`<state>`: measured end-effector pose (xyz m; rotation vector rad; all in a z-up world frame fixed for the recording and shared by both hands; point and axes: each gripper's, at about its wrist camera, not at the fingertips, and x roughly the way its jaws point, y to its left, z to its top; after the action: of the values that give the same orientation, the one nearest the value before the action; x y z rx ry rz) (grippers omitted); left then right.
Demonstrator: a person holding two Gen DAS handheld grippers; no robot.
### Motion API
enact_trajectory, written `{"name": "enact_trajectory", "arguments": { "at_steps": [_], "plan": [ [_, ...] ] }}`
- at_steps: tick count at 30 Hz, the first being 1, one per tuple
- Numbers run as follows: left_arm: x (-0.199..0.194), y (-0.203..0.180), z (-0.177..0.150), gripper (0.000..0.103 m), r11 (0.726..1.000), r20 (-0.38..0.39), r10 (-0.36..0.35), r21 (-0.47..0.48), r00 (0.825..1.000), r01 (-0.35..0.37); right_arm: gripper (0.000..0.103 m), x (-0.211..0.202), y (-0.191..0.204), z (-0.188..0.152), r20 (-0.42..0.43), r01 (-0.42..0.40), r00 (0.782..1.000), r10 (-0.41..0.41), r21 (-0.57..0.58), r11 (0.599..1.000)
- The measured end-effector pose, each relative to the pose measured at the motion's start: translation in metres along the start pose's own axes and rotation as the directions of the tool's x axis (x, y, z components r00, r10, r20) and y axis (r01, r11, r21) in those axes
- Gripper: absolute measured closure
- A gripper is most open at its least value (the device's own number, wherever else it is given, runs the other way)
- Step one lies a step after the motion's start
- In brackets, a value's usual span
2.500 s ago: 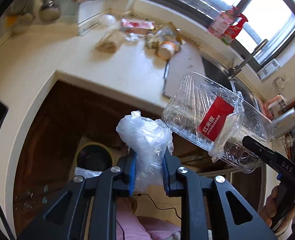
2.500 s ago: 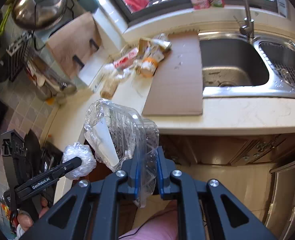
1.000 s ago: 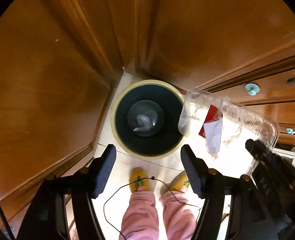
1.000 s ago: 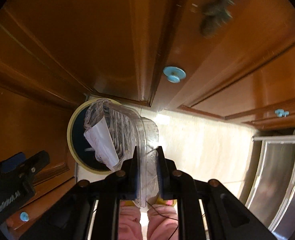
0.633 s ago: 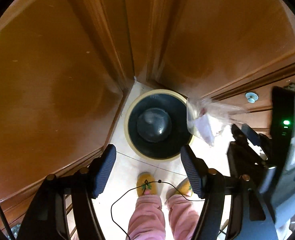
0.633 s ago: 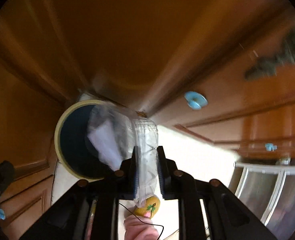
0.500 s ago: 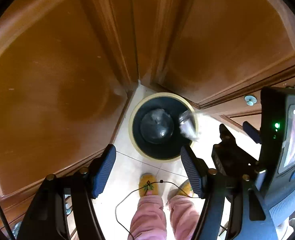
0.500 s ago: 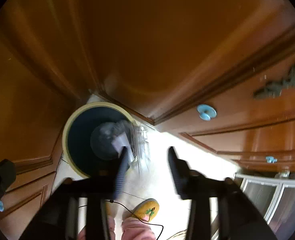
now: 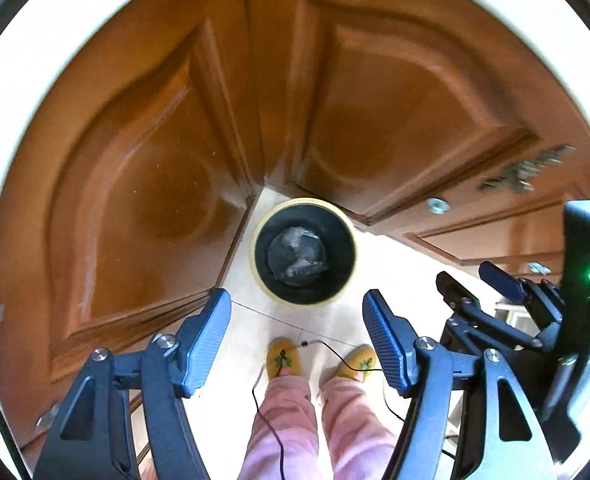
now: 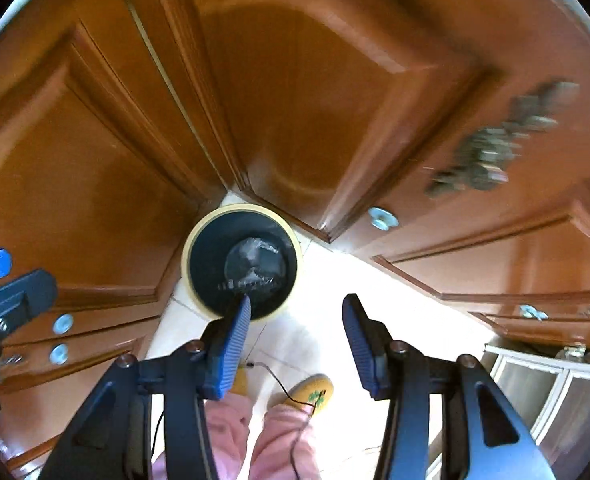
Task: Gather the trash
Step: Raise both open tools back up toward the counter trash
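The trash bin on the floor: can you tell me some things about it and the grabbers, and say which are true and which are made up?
1. The trash bin stands on the floor in the corner where two wooden cabinet doors meet. True.
2. The left gripper is squeezing a plastic bag. False: its jaws are wide open and hold nothing.
3. Clear plastic trash lies at the bottom of the bin. True.
4. The right gripper still holds a clear plastic box. False: it is open and empty.
5. The bin has a lid on top. False: it is open, with a pale yellow rim and a dark inside.
6. The person wears yellow slippers and pink trousers. True.
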<state>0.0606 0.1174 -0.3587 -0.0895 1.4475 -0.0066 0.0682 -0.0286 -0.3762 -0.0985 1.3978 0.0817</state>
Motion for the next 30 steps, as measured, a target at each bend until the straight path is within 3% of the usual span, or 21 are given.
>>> {"name": "enact_trajectory", "arguments": {
  "at_steps": [5, 10, 13, 19, 26, 30],
  "plan": [
    [-0.06, -0.037, -0.004, 0.036, 0.996, 0.044, -0.063, 0.07, 0.997, 0.06, 0.055, -0.067, -0.03, -0.018, 0.023, -0.09, 0.996, 0.089, 0.043, 0.995],
    [-0.118, -0.074, 0.008, 0.036, 0.981, 0.145, -0.121, 0.17, 0.982, 0.096, 0.055, -0.141, -0.057, -0.028, 0.124, -0.11, 0.987, 0.102, 0.063, 0.992],
    [-0.158, -0.095, 0.017, 0.032, 0.969, 0.233, -0.162, 0.219, 0.959, 0.111, 0.055, -0.182, -0.072, -0.032, 0.195, -0.117, 0.976, 0.097, 0.095, 0.989],
    [-0.229, -0.128, 0.035, 0.024, 0.946, 0.388, -0.265, 0.284, 0.882, 0.159, 0.055, -0.26, -0.105, -0.04, 0.313, -0.102, 0.949, 0.036, 0.198, 0.975],
    [-0.27, -0.16, 0.069, 0.024, 0.921, 0.473, -0.327, 0.353, 0.818, 0.164, 0.055, -0.314, -0.136, -0.038, 0.406, -0.065, 0.91, -0.078, 0.327, 0.943],
    [-0.29, -0.177, 0.083, 0.024, 0.915, 0.498, -0.34, 0.371, 0.798, 0.159, 0.055, -0.338, -0.146, -0.038, 0.46, -0.055, 0.878, -0.134, 0.376, 0.925]
  ]
}}
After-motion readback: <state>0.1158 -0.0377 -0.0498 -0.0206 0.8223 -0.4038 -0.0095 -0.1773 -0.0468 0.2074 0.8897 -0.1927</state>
